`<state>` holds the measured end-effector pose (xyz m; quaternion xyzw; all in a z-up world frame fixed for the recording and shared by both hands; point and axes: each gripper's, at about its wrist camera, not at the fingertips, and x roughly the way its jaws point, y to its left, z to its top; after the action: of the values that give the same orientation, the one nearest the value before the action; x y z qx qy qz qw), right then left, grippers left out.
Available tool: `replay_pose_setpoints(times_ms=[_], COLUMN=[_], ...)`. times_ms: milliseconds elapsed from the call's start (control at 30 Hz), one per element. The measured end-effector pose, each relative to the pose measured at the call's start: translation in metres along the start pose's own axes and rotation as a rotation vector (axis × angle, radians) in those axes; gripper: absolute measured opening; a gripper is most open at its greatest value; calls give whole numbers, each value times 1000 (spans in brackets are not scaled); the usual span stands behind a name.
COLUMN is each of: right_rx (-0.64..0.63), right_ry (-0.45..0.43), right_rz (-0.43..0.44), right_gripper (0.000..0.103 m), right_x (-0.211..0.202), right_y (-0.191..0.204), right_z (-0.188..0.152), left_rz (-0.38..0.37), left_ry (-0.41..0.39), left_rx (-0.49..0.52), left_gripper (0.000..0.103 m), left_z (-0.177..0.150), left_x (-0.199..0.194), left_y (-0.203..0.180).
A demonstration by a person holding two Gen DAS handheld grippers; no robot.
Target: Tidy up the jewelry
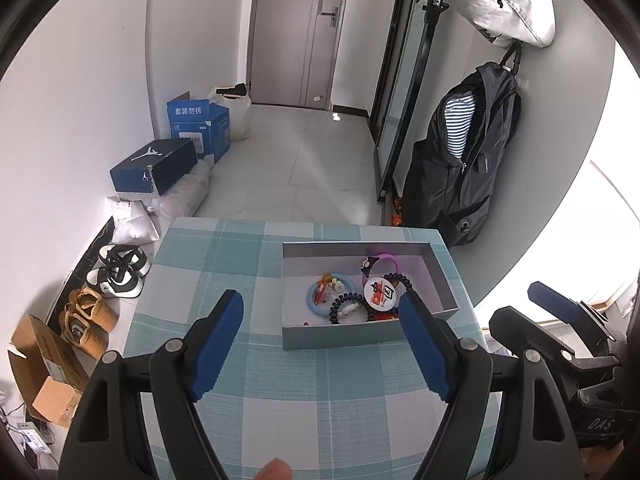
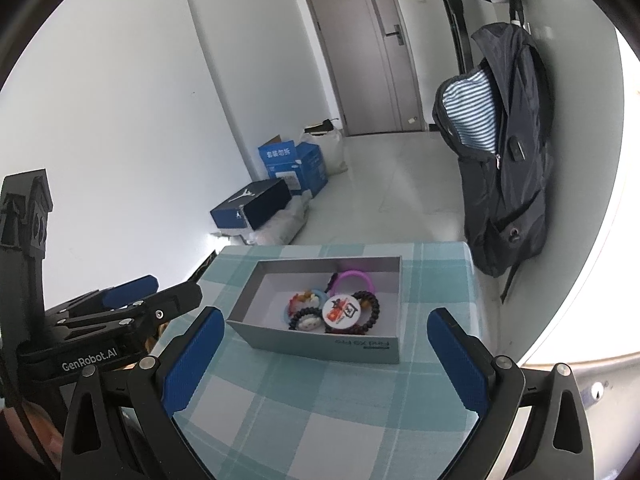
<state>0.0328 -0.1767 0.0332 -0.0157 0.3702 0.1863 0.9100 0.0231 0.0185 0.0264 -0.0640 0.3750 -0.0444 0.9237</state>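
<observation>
A grey open box [image 1: 352,336] [image 2: 320,344] sits on the checked tablecloth [image 1: 280,400] [image 2: 280,400]. Inside lie a purple ring bracelet [image 1: 390,259] [image 2: 356,277], a light blue ring [image 1: 314,307] [image 2: 320,293], black beaded bracelets [image 1: 340,304] [image 2: 370,312] and a round white badge [image 1: 380,294] [image 2: 340,310]. My left gripper [image 1: 322,308] is open and empty, above the cloth just before the box. My right gripper [image 2: 324,326] is open and empty, straddling the box's near wall from above. The right gripper also shows at the right edge of the left wrist view [image 1: 560,320].
The table's far edge [image 1: 304,222] drops to a tiled floor. Shoes [image 1: 116,272], cardboard boxes [image 1: 44,372] and a blue shoebox [image 1: 156,166] lie along the left wall. A black backpack [image 1: 464,152] [image 2: 504,152] hangs at the right. A door [image 1: 296,32] stands at the back.
</observation>
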Motion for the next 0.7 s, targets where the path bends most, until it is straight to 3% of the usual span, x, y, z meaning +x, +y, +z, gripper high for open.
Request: replay_pose_setpoints(times_ms=[700], right_rx=[10], right_ry=[9], right_rz=[4], right_gripper=[102], right_x=[2], right_y=[-2], right_z=[0], left_rz=[-20], left_ry=[-1], left_rx=[10], left_gripper=[77], left_z=[1], left_x=[0], left_y=[-5])
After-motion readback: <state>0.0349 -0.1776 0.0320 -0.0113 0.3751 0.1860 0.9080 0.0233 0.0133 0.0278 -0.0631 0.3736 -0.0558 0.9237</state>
